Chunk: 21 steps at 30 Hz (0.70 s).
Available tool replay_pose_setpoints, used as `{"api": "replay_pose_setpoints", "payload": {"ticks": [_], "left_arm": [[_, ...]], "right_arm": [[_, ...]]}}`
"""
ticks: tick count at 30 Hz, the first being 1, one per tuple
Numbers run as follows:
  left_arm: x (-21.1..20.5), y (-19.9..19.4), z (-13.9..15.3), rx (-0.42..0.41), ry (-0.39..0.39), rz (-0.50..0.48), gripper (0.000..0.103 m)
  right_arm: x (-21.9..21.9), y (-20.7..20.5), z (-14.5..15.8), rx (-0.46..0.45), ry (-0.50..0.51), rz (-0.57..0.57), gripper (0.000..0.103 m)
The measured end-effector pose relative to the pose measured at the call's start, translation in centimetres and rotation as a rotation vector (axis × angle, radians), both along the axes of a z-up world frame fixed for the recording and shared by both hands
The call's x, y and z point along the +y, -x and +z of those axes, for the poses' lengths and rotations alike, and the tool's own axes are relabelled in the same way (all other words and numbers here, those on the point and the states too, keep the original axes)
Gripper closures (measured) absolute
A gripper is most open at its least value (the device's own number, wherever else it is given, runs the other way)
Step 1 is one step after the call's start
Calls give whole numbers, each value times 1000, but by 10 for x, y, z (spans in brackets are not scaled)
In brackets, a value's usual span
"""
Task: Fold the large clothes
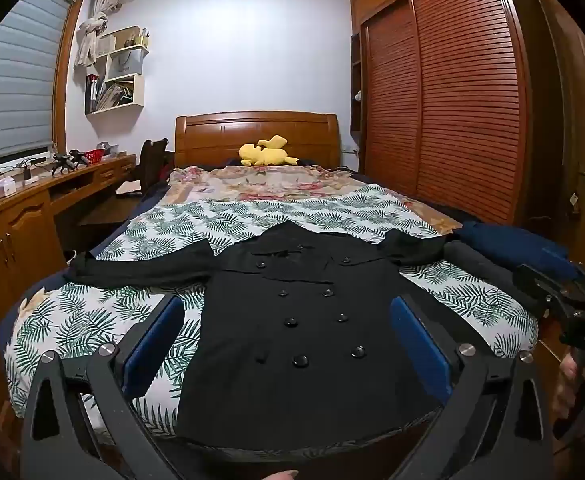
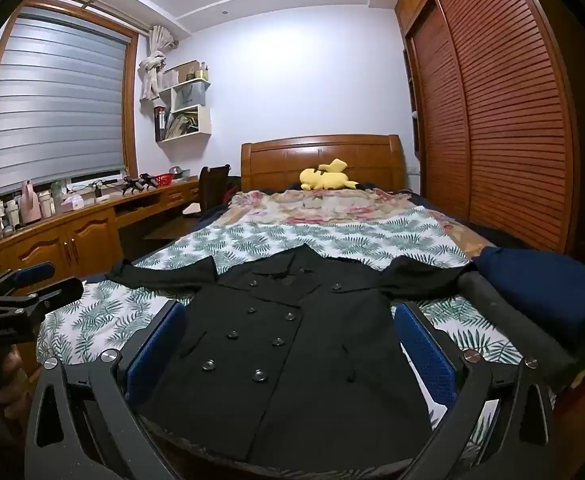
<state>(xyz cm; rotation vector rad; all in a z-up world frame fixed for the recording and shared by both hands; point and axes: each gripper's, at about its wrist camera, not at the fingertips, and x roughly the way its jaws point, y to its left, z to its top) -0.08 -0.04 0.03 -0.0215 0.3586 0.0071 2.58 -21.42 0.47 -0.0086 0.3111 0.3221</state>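
Note:
A black double-breasted coat (image 1: pixel 304 332) lies flat, front up, on the leaf-print sheet (image 1: pixel 92 320) at the foot of the bed, sleeves spread to both sides. It also shows in the right wrist view (image 2: pixel 292 344). My left gripper (image 1: pixel 288 320) is open and empty, held above the coat's lower half, blue pads (image 1: pixel 156 344) wide apart. My right gripper (image 2: pixel 292 328) is open and empty too, above the same coat. Each gripper shows in the other's view: the right one (image 1: pixel 572 304) at the right edge, the left one (image 2: pixel 24 284) at the left edge.
Folded dark blue and grey clothes (image 2: pixel 544 300) are stacked at the bed's right edge. A yellow plush toy (image 1: pixel 266 152) lies by the wooden headboard. A wooden desk (image 1: pixel 32 208) runs along the left, a slatted wardrobe (image 1: pixel 452 100) along the right.

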Motion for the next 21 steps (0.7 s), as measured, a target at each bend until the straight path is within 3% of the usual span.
{"api": "replay_pose_setpoints", "payload": {"ticks": [21], "left_arm": [[-3, 0, 3, 1, 0, 4, 0]], "right_arm": [[1, 1, -1, 0, 11, 4, 0]]}}
